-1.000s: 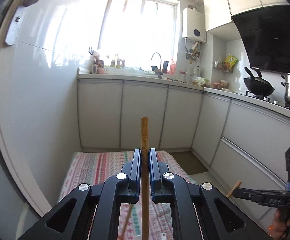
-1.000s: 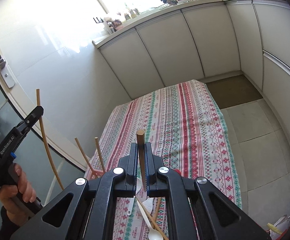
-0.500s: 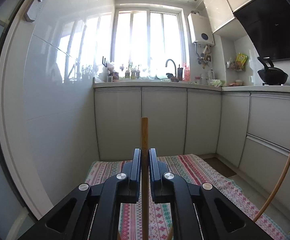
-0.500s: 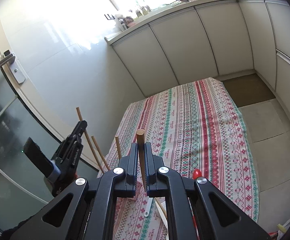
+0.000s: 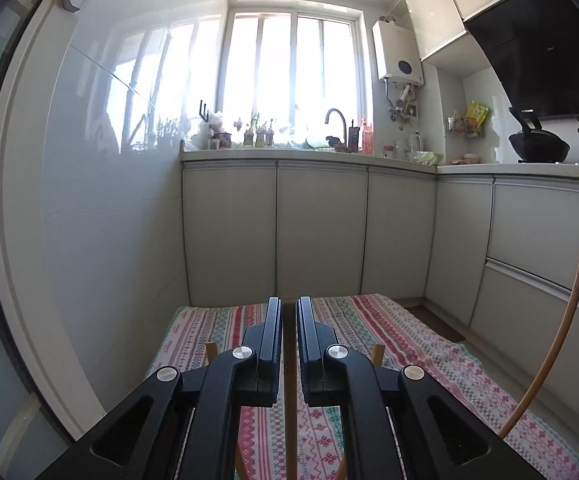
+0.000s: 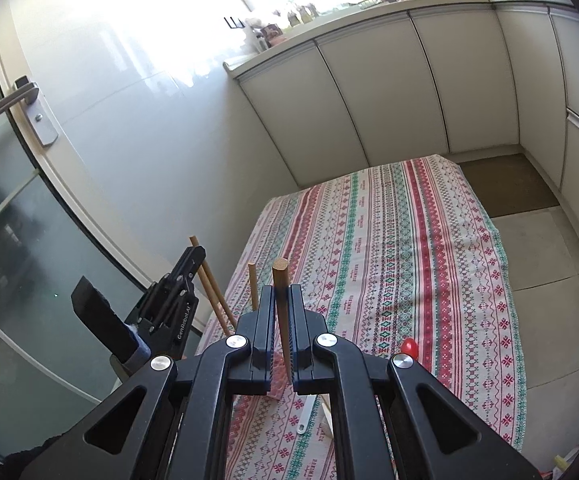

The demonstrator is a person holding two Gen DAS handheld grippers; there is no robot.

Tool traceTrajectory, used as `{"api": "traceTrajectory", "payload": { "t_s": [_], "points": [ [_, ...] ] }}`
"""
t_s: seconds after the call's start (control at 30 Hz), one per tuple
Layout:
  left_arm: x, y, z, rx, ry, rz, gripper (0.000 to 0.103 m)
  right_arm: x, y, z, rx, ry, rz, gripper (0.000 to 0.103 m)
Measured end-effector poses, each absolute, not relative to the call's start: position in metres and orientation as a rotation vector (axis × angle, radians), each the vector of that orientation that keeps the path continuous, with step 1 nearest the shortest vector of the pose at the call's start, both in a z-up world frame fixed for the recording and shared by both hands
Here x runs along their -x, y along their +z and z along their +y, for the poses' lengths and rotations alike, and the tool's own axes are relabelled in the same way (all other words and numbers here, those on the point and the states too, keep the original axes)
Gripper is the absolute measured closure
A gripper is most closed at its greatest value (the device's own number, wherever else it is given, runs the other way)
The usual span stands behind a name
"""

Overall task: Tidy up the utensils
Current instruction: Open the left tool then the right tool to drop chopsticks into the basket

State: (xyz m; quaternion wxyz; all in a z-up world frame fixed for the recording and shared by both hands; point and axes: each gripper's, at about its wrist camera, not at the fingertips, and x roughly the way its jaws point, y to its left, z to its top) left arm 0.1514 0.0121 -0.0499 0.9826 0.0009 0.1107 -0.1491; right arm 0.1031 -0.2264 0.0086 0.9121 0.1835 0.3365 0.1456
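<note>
Your left gripper (image 5: 289, 308) pinching a wooden chopstick (image 5: 290, 392) upright over the striped cloth (image 5: 409, 344), your right gripper (image 6: 280, 294) clamping another chopstick (image 6: 282, 312) above that cloth, a white spoon (image 6: 305, 420) lying below.

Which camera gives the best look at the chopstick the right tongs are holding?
The right wrist view: the chopstick stands upright between the right tongs, its round tip clear above them. The left wrist view shows the same stick only at its right edge, a curved sliver, the tongs mostly cropped.

Woven patterned tablecloth (image 6: 401, 248), smooth wooden chopstick (image 6: 281, 320)
</note>
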Motion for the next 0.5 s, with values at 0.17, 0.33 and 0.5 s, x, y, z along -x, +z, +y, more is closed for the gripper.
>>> {"api": "traceTrajectory", "payload": {
  "t_s": [0.17,0.33,0.5],
  "points": [
    [-0.148,-0.048,0.011,-0.006,-0.322,0.273,0.095,-0.104,0.008,-0.223,-0.375,0.308,0.699,0.097],
    [-0.144,-0.044,0.022,0.032,-0.296,0.380,0.078,-0.102,0.016,-0.218,-0.376,0.326,0.680,0.097],
    [-0.136,-0.030,0.040,0.097,-0.213,0.506,0.039,-0.101,0.027,-0.211,-0.388,0.352,0.649,0.097]
  ]
}}
